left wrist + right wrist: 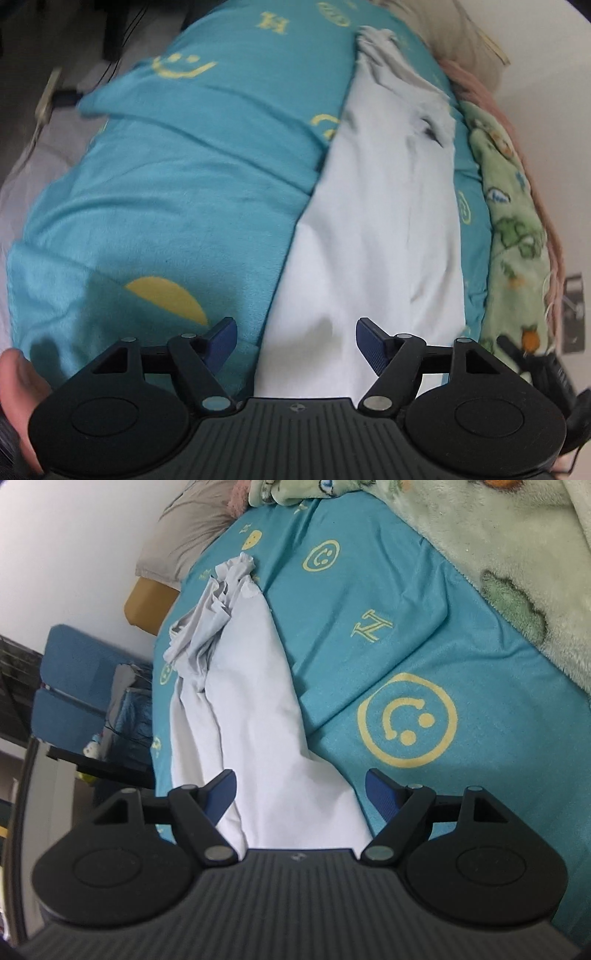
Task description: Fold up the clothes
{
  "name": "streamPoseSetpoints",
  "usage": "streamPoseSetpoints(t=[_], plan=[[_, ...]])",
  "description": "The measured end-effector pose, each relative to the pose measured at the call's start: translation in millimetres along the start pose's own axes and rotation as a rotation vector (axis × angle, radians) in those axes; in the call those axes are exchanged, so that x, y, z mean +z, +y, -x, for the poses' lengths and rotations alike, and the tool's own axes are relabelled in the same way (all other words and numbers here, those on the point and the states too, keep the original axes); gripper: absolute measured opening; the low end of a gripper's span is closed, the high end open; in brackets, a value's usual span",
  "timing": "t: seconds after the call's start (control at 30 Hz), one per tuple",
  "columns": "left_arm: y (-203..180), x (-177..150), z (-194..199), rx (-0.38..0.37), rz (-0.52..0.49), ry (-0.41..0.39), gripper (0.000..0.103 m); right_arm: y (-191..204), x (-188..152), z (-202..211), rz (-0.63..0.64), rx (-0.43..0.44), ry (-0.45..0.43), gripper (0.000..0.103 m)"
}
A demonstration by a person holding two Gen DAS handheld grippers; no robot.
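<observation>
Across the teal smiley-print bedsheet lay a long white garment, stretched lengthwise and bunched into grey-shadowed creases at its far end. Seen from the left wrist, the left gripper hovered over the near end of that cloth with its blue-padded fingers spread wide and nothing between them; one pad sat above the sheet beside a solid yellow half-disc, the other above the white fabric. A green fleece blanket with cartoon prints ran along the sheet's far side, a pink fringe showing beyond it.

From the right wrist, the right gripper likewise stood with its jaws parted and empty, the white garment running away from between them toward a crumpled tip. A large yellow smiley ring sat on the sheet just beside the cloth. A grey pillow rested at the head of the bed against the white wall, and blue chair cushions stood off the bed's edge.
</observation>
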State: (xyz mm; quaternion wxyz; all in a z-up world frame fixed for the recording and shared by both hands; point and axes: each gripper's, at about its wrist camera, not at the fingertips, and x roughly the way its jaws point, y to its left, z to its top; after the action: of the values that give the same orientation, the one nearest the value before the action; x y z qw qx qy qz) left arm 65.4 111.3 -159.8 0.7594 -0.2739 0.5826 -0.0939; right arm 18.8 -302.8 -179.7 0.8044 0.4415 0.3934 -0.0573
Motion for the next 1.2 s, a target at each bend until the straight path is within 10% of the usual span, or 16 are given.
streamPoseSetpoints(t=[0.47,0.87,1.07,1.2], plan=[[-19,-22,-19,-0.001,-0.098,0.076,0.070,-1,-10,-4,0.034,-0.103,0.024,0.079],[-35,-42,-19,0.007,-0.199,0.087,0.023,2,-15,-6,0.059,-0.167,0.032,0.078],[-40,-39,-24,0.039,-0.194,0.068,0.020,1,-17,-8,0.052,-0.171,0.047,0.078],[-38,-39,-22,0.031,-0.200,0.069,0.013,2,-18,-11,0.055,-0.127,0.086,0.043]])
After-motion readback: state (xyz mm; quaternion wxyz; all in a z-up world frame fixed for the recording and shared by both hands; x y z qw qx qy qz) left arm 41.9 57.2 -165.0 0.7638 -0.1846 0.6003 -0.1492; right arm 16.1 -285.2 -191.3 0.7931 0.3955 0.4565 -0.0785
